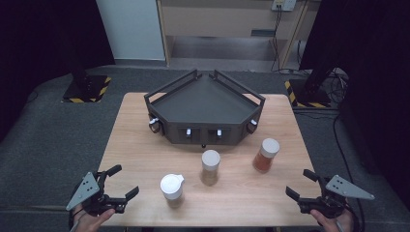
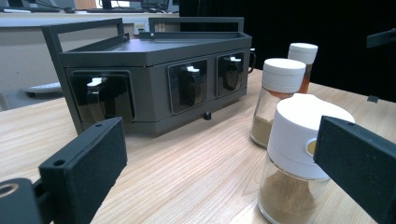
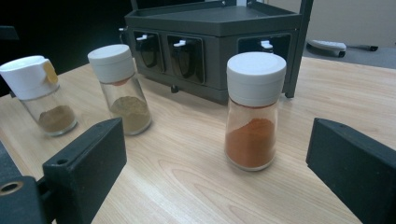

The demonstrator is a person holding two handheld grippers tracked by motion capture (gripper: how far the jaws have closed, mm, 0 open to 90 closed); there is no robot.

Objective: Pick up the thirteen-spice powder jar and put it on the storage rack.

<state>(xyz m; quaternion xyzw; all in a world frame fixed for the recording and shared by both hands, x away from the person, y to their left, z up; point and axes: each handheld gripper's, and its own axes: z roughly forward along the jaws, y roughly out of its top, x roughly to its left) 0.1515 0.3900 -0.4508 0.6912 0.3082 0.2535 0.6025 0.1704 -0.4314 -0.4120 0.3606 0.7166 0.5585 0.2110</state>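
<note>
In the high view, the left gripper (image 1: 122, 181) sits at the near left corner of the light wooden table (image 1: 145, 145), held in a hand, its jaws spread wide with nothing between them. The right gripper (image 1: 300, 183) sits at the near right corner, likewise spread wide and empty. Three spice jars stand between them in a slanting row. The glass jar of tan powder with a white flip-top lid (image 1: 172, 190) stands nearest the left gripper, to its right and apart from it. The glass jar of olive-brown powder with a round white cap (image 1: 210, 167) stands in the middle, farther back. The glass jar of orange-red powder with a round white cap (image 1: 266, 154) stands ahead and to the left of the right gripper, well apart from it. Behind the jars stands a dark grey angular metal rack (image 1: 205, 108) with a railed top tray and slots in its front faces.

In the left gripper view, the two black jaws stand far apart. The flip-top jar (image 2: 294, 163) rises close ahead, its right edge hidden behind the right-hand jaw; no pad presses on it. The olive-brown jar (image 2: 278, 100) and the orange-red jar (image 2: 302, 60) stand behind it, and the rack (image 2: 154, 79) lies to the left.

In the right gripper view, the jaws are equally wide. The orange-red jar (image 3: 254, 112) stands upright ahead, between the lines of the jaws but beyond their tips, untouched. The olive-brown jar (image 3: 120, 88) and the flip-top jar (image 3: 39, 95) stand off to the left, the rack (image 3: 215, 42) behind.
</note>
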